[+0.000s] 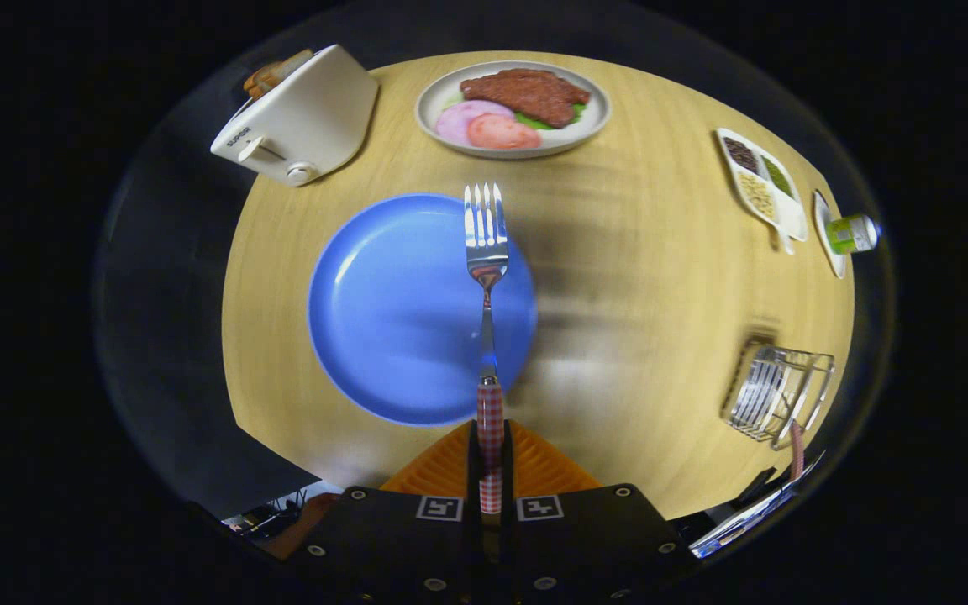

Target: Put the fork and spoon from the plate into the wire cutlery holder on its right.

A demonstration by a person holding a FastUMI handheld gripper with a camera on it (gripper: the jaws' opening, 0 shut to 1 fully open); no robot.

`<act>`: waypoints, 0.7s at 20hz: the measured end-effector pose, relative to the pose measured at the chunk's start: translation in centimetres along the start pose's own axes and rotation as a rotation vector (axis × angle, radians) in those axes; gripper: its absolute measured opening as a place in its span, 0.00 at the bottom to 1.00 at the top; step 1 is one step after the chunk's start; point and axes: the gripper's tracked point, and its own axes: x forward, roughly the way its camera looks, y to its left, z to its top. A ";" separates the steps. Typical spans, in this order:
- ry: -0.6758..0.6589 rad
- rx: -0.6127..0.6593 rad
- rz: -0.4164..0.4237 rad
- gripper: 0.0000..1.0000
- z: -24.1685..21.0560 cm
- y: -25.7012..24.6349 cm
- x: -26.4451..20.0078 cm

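Checked-handled steel fork [486,252] being clenched between both fingers of the gripper [491,470], tines pointing ahead, hanging over the round blue plate [391,311] on the wooden table [635,277]. Sitting well off to the right: the wire cutlery holder [778,393], another checked handle leaning against it.

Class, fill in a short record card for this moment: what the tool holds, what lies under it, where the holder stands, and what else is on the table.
tool: shut on the fork's checked handle
fork: held between the fingers, tines pointing ahead, above the blue plate
blue plate: bare, just ahead of the fingers
wire cutlery holder: right of the plate; a checked handle sticks out of it
other items: toaster far left, plate of food beyond the fork, divided dish far right
table: light wood
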 end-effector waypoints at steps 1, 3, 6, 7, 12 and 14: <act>0.001 0.009 -0.007 0.09 -0.6 -1.7 -1.0; 0.014 0.027 -0.030 0.09 -2.0 -5.3 -2.7; 0.037 0.054 -0.064 0.09 -4.3 -10.4 -4.4; 0.048 0.070 -0.070 0.09 -4.9 -11.9 -5.0; 0.128 0.129 -0.087 0.09 -7.8 -17.6 -6.1; 0.160 0.130 -0.094 0.09 -8.6 -19.2 -6.3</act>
